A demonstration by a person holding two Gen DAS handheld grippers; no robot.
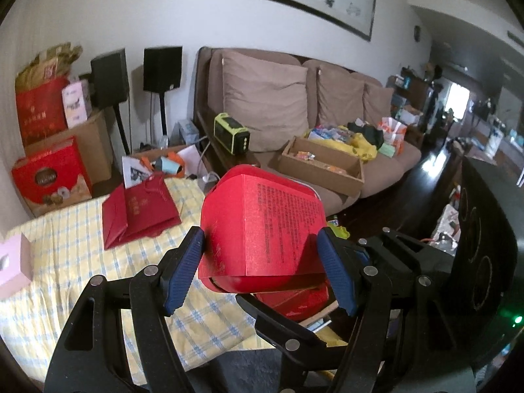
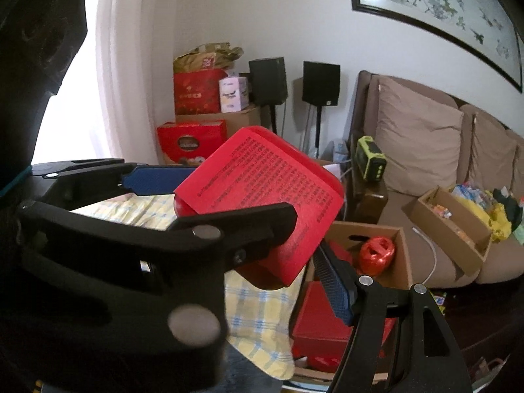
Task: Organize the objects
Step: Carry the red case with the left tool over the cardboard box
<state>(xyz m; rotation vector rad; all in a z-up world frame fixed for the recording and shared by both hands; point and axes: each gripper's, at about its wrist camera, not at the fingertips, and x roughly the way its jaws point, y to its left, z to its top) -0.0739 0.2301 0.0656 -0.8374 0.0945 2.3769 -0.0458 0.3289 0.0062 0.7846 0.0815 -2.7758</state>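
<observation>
You held the red box aloft, both tools clamped on it: left tool, right tool; next, lower it into the carton

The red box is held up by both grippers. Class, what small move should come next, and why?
Probably carry the red box a little toward the open cardboard box and lower it. Both the left gripper and the right gripper clamp it in mid-air above the checked cloth, and that cardboard box already holds other red things, so it looks a likely home.
</observation>
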